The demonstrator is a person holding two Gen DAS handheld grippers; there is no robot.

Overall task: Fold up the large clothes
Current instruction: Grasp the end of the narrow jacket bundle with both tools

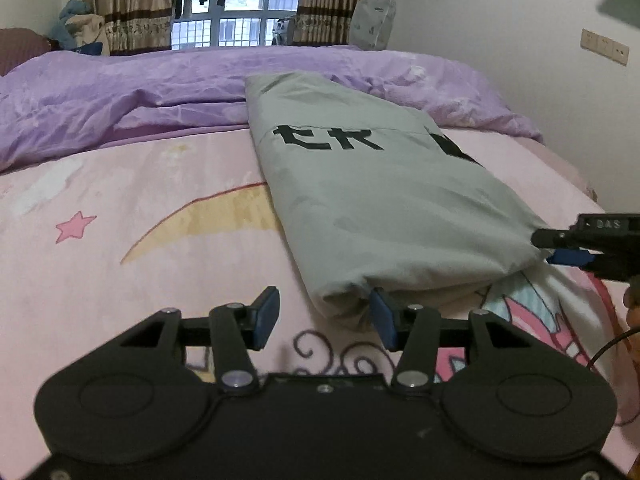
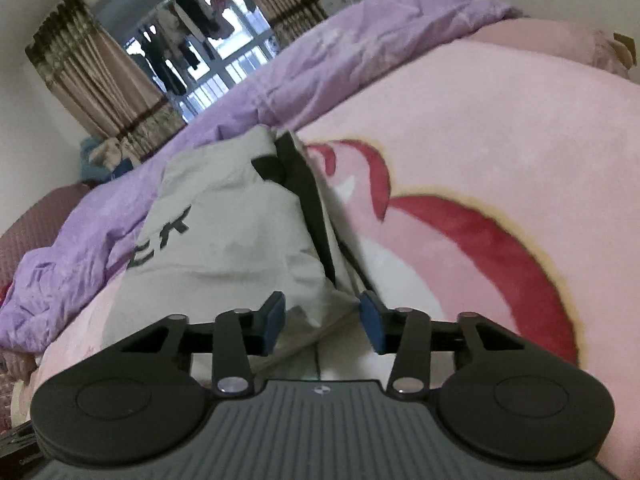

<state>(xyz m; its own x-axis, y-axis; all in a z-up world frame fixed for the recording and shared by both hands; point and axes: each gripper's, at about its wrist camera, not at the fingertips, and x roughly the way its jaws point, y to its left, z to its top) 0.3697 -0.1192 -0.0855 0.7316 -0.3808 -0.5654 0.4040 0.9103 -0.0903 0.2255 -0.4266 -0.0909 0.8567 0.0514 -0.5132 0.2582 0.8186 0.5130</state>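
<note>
A grey garment with black lettering (image 1: 372,208) lies folded into a long strip on the pink bed blanket (image 1: 140,208). My left gripper (image 1: 325,318) is open at the garment's near left corner, with the corner fold between its blue pads. My right gripper (image 1: 560,248) shows at the right edge of the left wrist view, at the garment's near right corner. In the right wrist view the right gripper (image 2: 323,322) is open, and the near corner of the grey garment (image 2: 240,232) lies between its blue pads.
A crumpled purple duvet (image 1: 132,92) lies across the far side of the bed. Behind it are brown curtains (image 1: 128,8) and a window with hanging laundry (image 1: 236,4). A white wall with switches (image 1: 604,46) is on the right.
</note>
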